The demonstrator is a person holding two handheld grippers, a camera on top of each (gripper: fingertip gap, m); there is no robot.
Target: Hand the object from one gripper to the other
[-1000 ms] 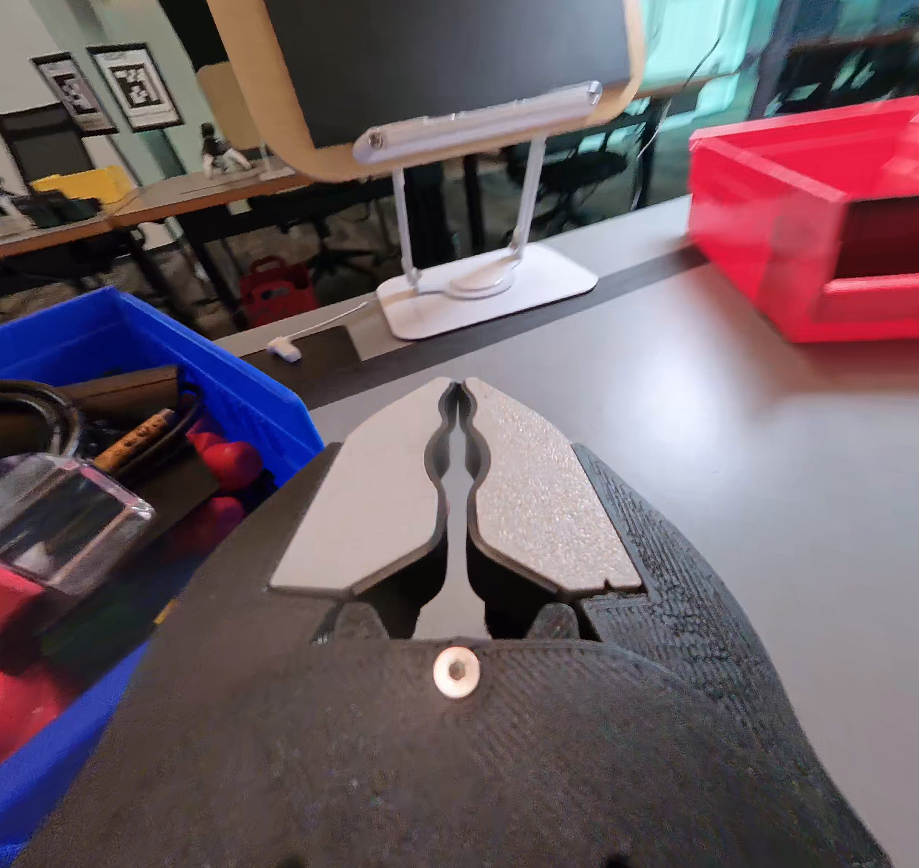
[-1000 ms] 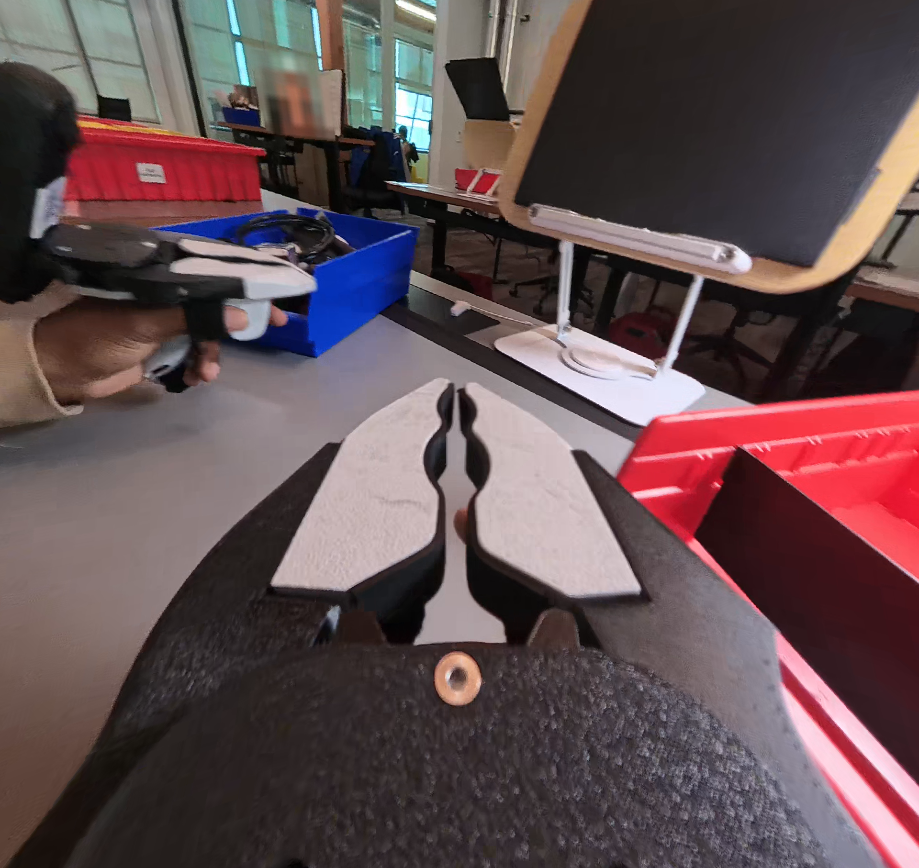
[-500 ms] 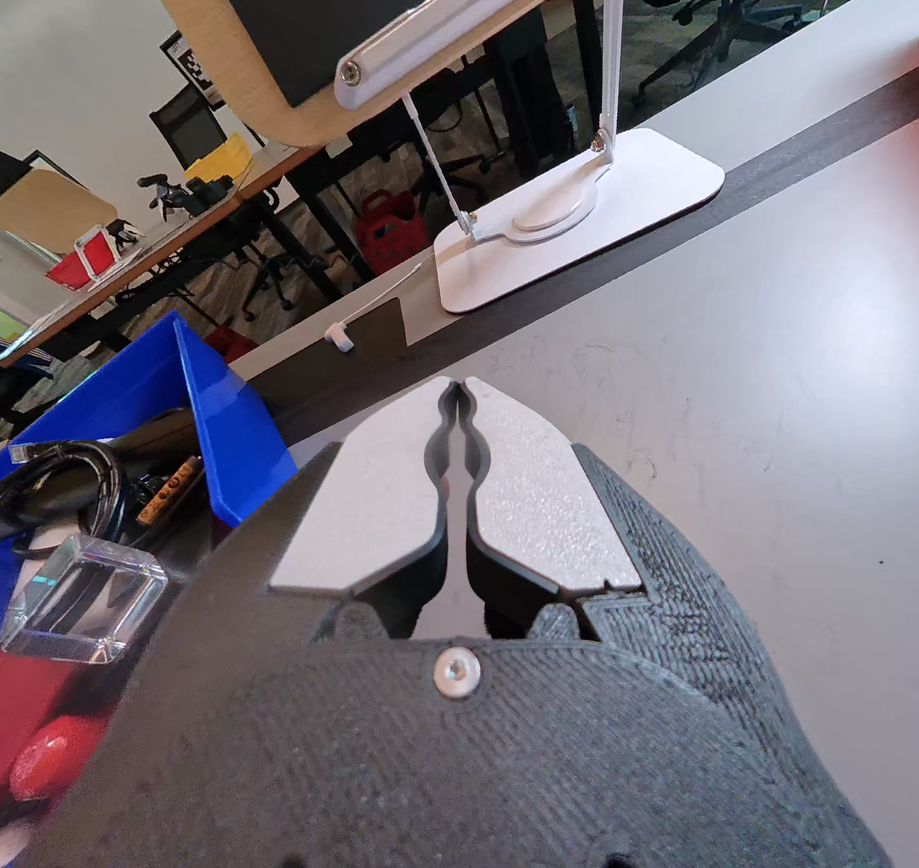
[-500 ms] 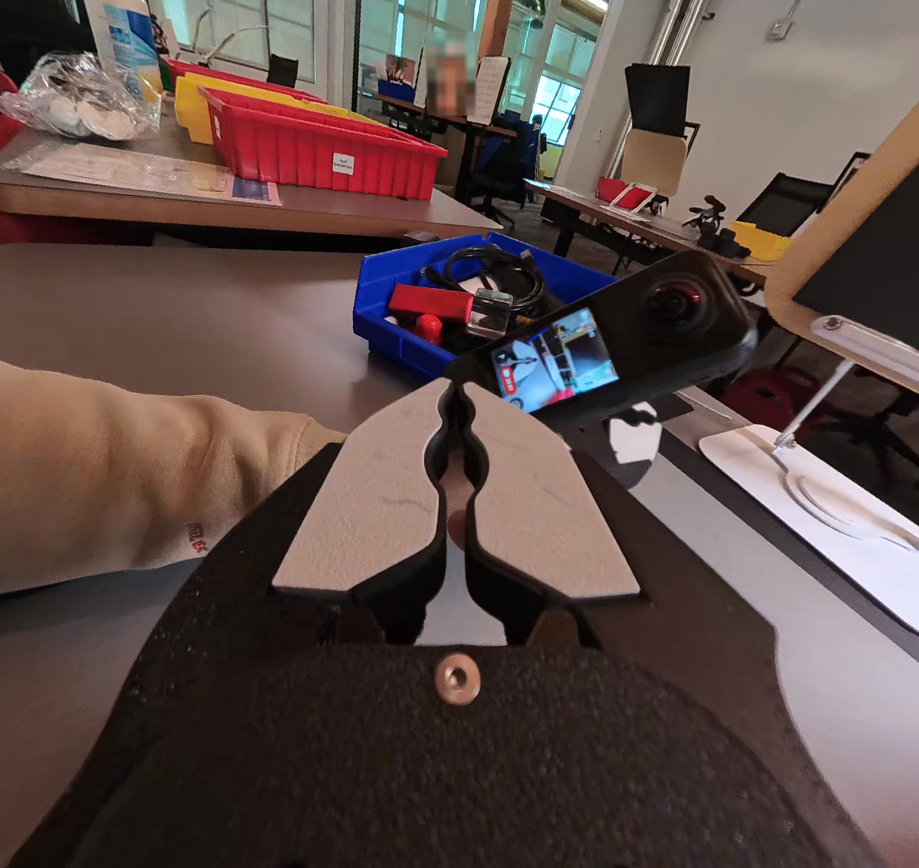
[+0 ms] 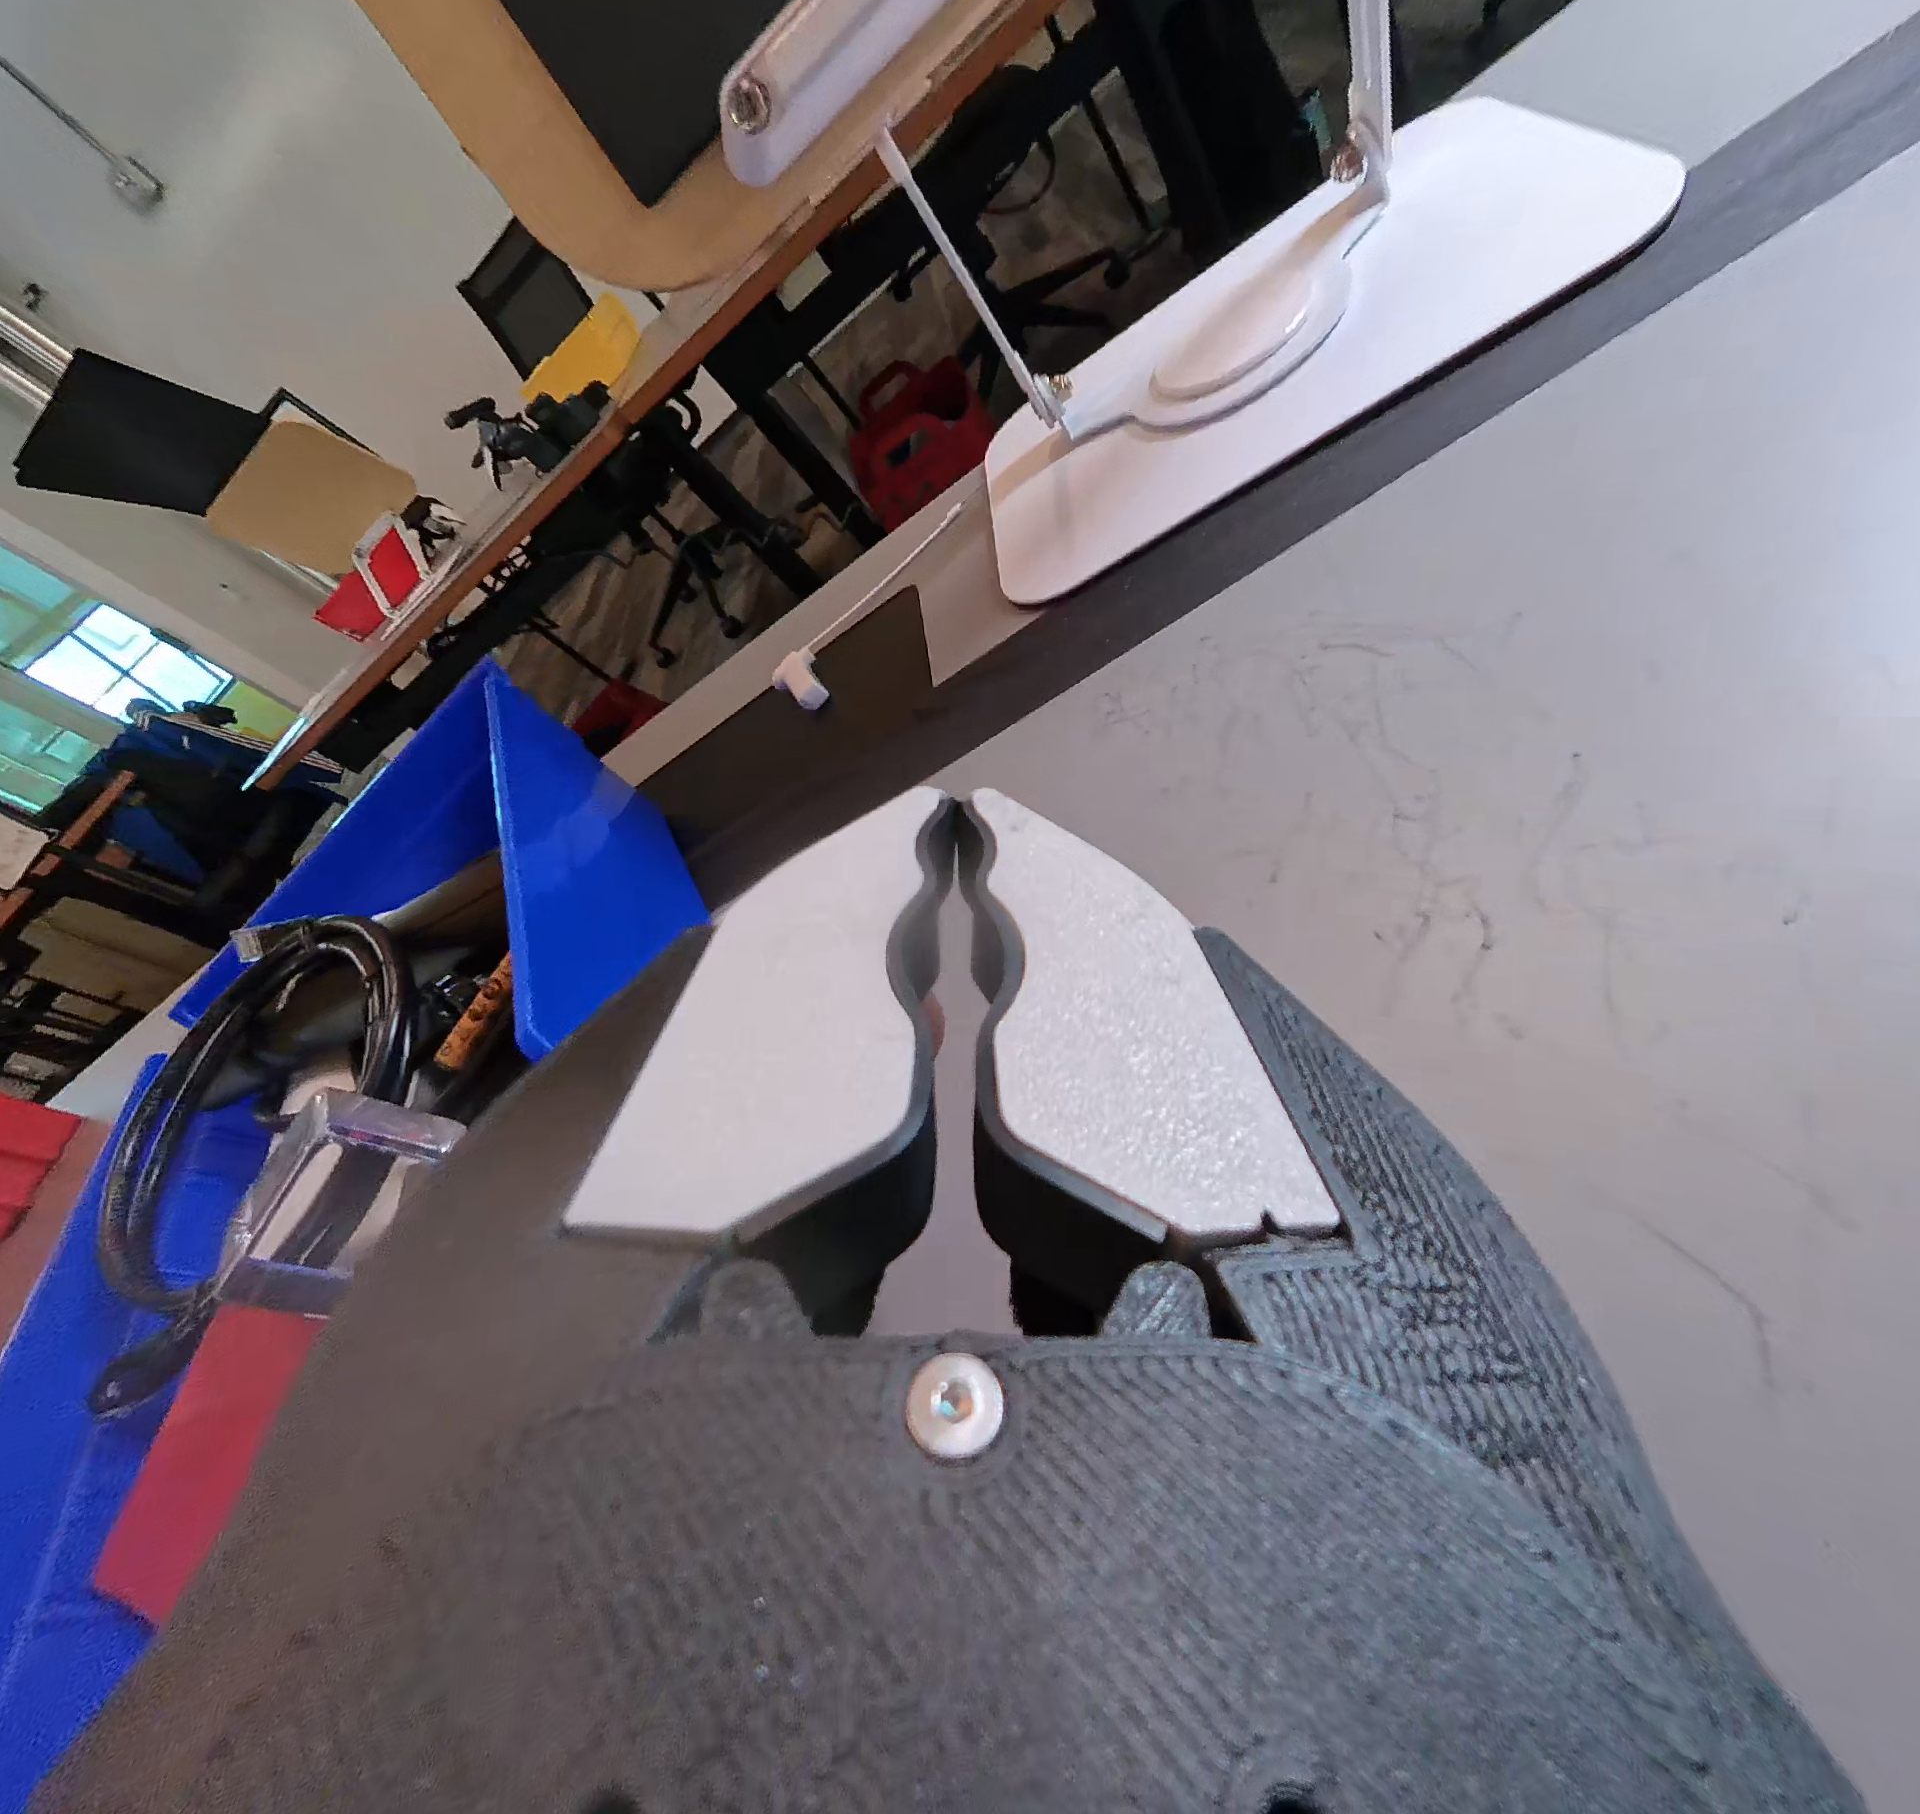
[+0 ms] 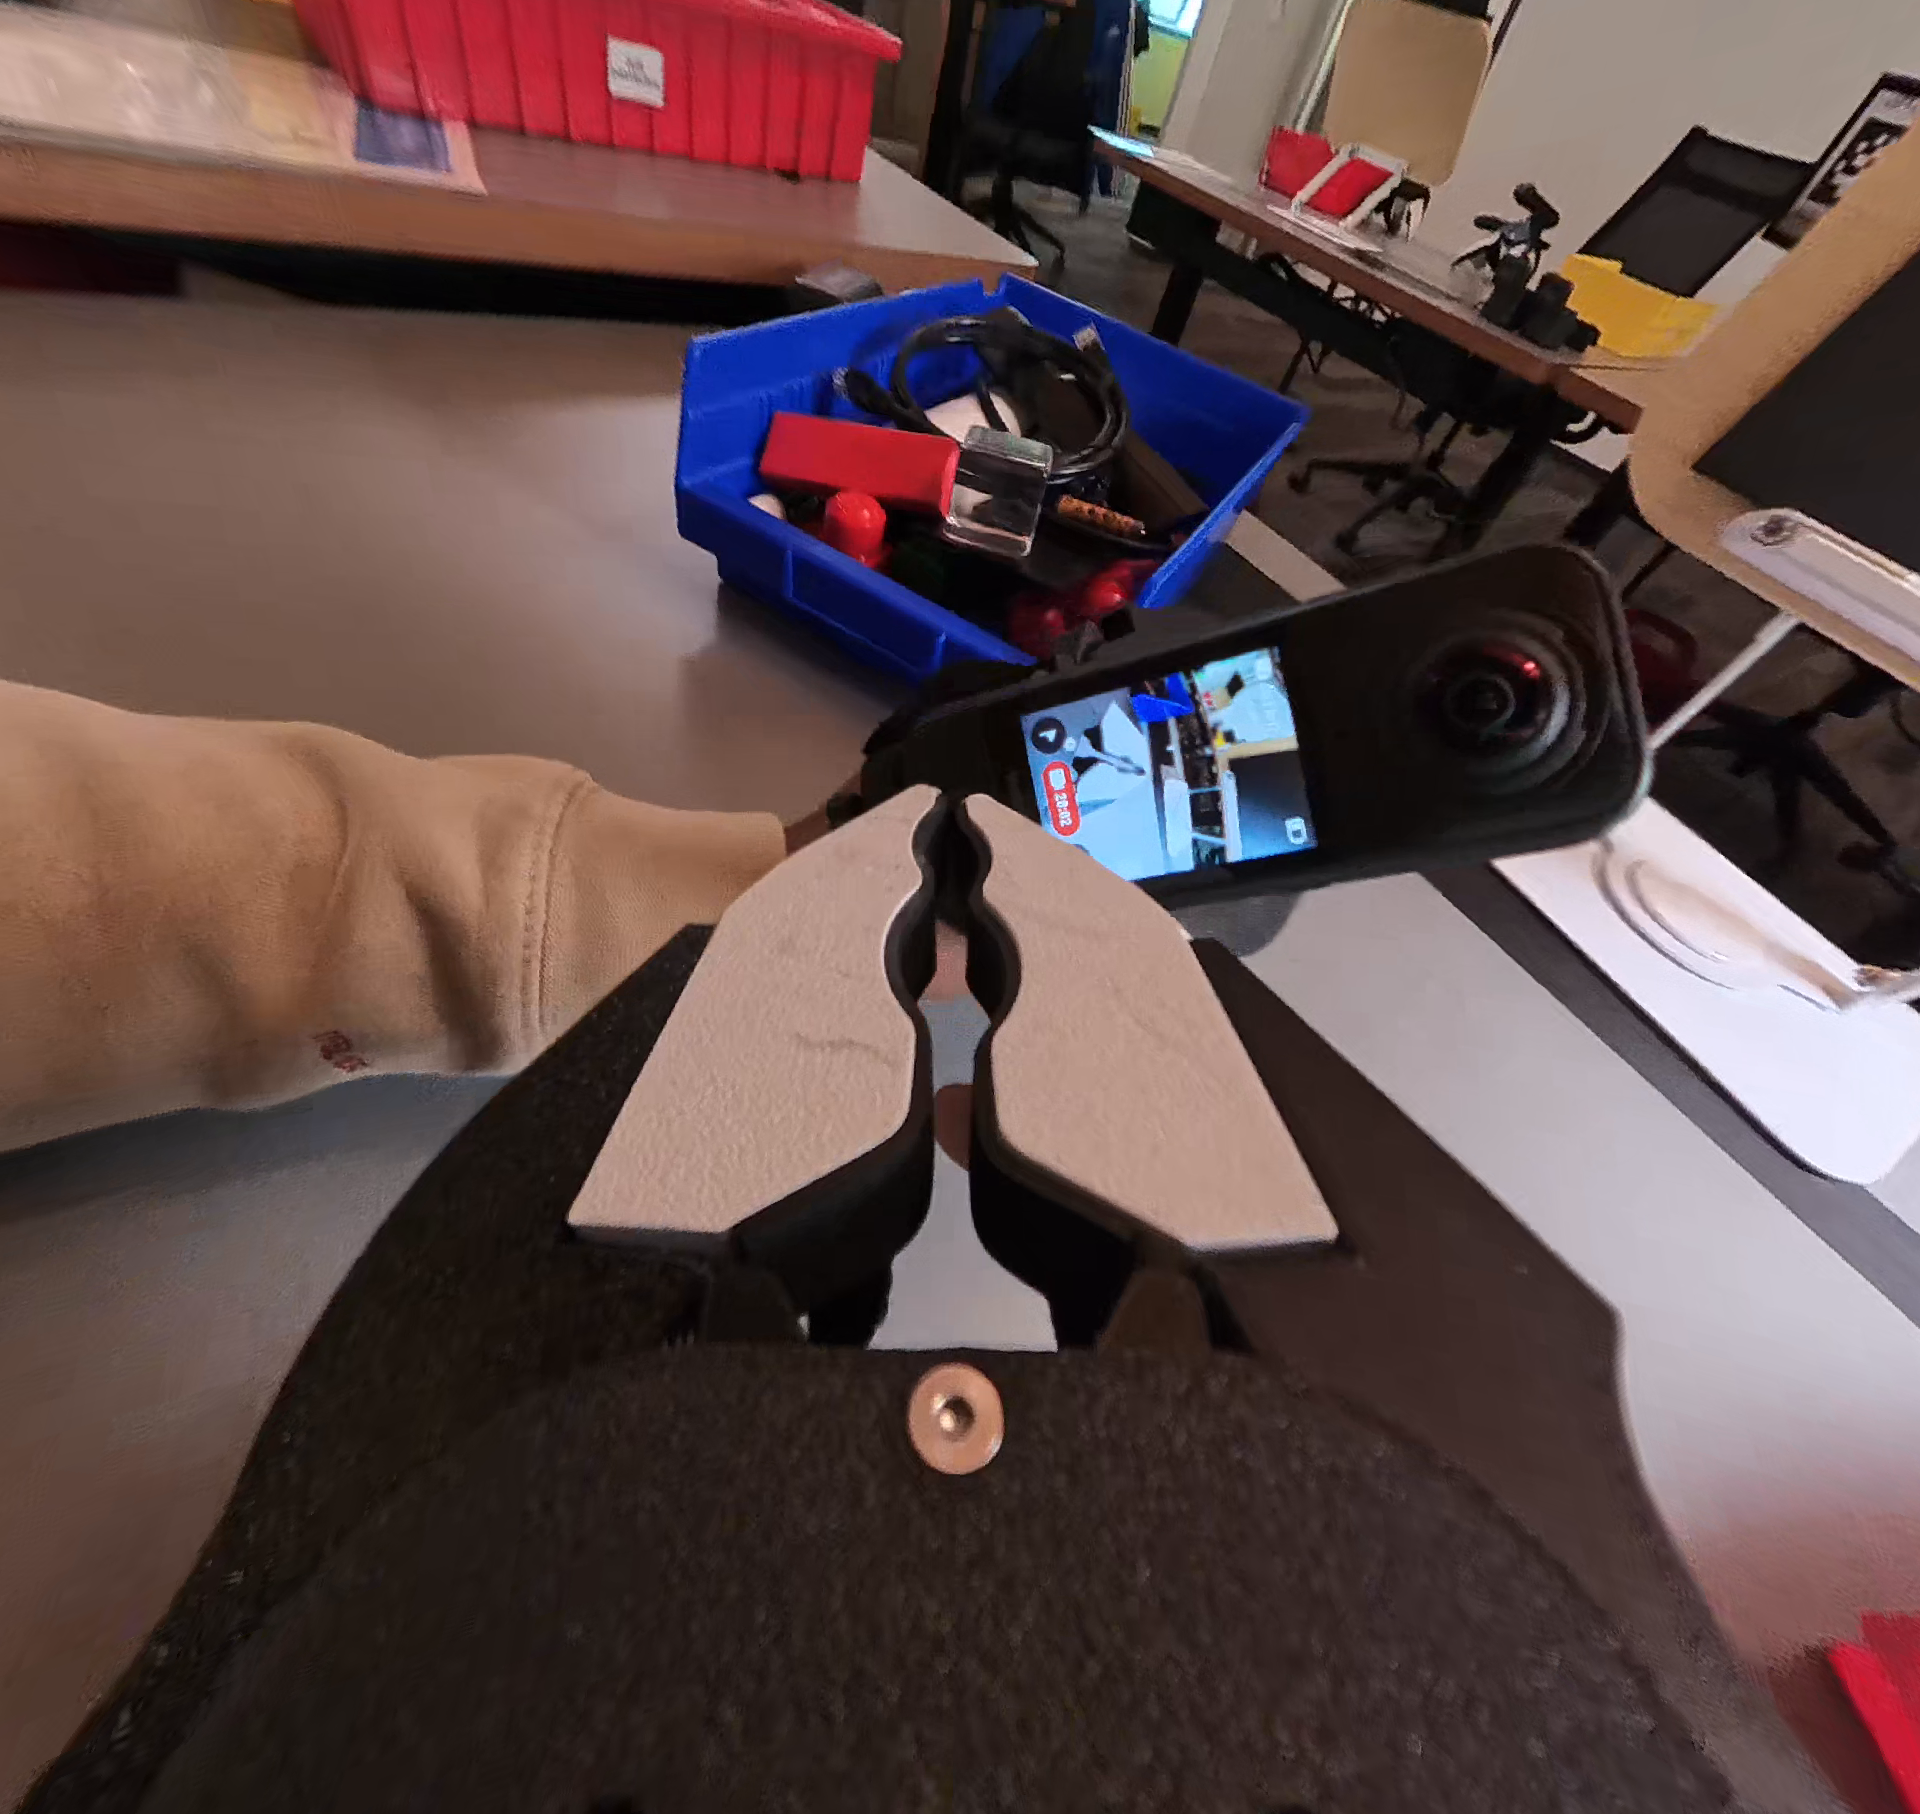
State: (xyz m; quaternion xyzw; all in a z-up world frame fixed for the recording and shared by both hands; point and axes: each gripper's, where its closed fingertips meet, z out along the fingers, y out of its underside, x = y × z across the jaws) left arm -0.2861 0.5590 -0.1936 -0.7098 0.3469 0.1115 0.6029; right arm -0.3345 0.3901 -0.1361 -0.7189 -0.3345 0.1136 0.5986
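Observation:
My left gripper (image 5: 958, 810) is shut and empty, tilted low over the grey table beside the right wall of a blue bin (image 5: 582, 860). The bin holds a coiled black cable (image 5: 260, 1016), a clear block (image 5: 332, 1172) and red pieces. My right gripper (image 6: 951, 810) is shut and empty, pointing toward the blue bin (image 6: 831, 569). In it I see a red block (image 6: 857, 465), a clear cube (image 6: 997, 502) and a black cable (image 6: 1039, 362). The black camera (image 6: 1351, 736) on the left gripper sits just beyond my right fingertips; the left gripper's fingers are hidden.
A tan sleeve (image 6: 312, 912) reaches in from the left. A white stand base (image 5: 1299, 393) carrying a wood-edged dark board (image 5: 582, 50) stands at the table's far edge. A red crate (image 6: 582, 50) sits on another table. A red corner (image 6: 1881, 1702) shows at the near right.
The left gripper has tilted and dropped closer beside the blue bin. The right gripper has swung left from the red bin toward the blue bin and the left gripper's camera. Both stayed shut.

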